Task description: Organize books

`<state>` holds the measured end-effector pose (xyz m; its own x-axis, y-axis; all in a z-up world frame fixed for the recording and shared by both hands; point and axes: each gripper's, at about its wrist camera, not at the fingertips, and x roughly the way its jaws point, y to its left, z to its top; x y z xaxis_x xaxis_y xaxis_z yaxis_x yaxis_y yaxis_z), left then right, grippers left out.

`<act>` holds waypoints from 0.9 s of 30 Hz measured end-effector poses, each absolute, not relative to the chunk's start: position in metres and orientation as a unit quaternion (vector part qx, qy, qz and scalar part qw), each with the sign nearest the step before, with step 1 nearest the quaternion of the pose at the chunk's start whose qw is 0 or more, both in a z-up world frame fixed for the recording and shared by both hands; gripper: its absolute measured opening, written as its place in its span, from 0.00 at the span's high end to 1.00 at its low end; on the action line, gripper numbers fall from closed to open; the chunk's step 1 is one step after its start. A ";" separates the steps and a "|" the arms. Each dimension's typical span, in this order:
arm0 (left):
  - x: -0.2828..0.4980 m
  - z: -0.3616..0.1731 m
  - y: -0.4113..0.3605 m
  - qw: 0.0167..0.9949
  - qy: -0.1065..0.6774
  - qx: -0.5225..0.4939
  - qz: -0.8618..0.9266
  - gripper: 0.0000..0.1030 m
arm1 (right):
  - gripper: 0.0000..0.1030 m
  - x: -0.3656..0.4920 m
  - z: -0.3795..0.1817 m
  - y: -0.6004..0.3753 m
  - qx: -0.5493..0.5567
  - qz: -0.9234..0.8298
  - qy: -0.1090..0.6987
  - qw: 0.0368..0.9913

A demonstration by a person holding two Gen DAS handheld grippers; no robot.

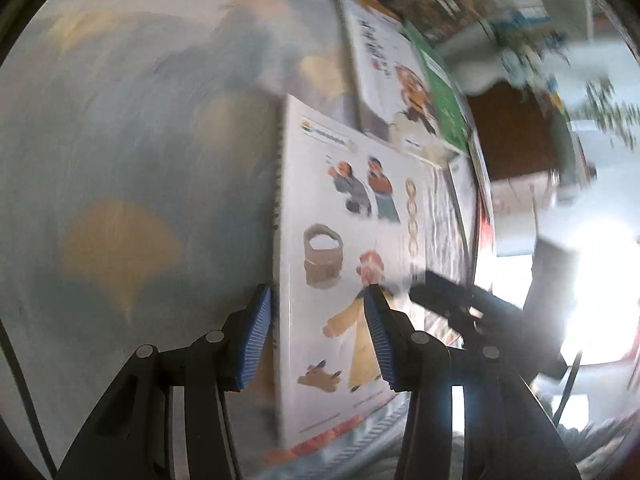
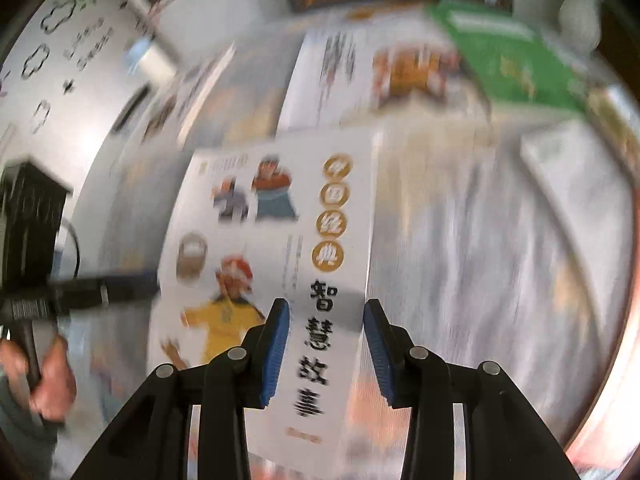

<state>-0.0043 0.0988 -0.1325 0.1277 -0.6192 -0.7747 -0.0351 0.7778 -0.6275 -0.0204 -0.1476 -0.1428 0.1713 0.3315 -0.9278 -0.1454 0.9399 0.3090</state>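
Both tongs open, left tongs (image 1: pixel 318 336) and right tongs (image 2: pixel 326 346) astride white picture book (image 2: pixel 276 240)

Whiteboard (image 2: pixel 60 52) upper left, with black cloud doodles and handwriting. Dark box-shaped object (image 2: pixel 28 216) at left edge, blurred. Grey-blue patterned cloth (image 1: pixel 120 152) with tan patches covers the surface.

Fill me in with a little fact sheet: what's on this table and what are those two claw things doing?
Nearest book: white picture book with cartoon figures, lying flat
Behind it: another white illustrated book, then a green-covered book
Surface: pale blue patterned cloth
Left gripper: open, straddling the nearest book's left edge
Right gripper: open, over its right edge
Image: motion-blurred
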 end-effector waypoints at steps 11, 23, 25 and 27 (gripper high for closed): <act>-0.018 -0.126 0.073 0.759 0.618 -0.182 -0.093 0.58 | 0.64 -0.005 -0.141 -0.160 0.091 0.193 0.612 0.762; -0.032 -0.089 0.082 0.759 0.520 -0.337 -0.200 0.57 | 0.62 -0.023 -0.147 -0.171 0.119 0.223 0.604 0.756; -0.027 -0.100 0.078 0.752 0.534 -0.336 -0.192 0.57 | 0.62 -0.020 -0.149 -0.177 0.142 0.228 0.605 0.749; -0.023 -0.116 0.071 0.748 0.556 -0.323 -0.167 0.65 | 0.62 -0.019 -0.149 -0.180 0.156 0.231 0.606 0.745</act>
<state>-0.0231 0.0709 -0.1159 0.3265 -0.6087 -0.7231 -0.1098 0.7354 -0.6687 -0.0194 -0.1799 -0.1494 0.1589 0.5327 -0.8313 -0.1556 0.8450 0.5117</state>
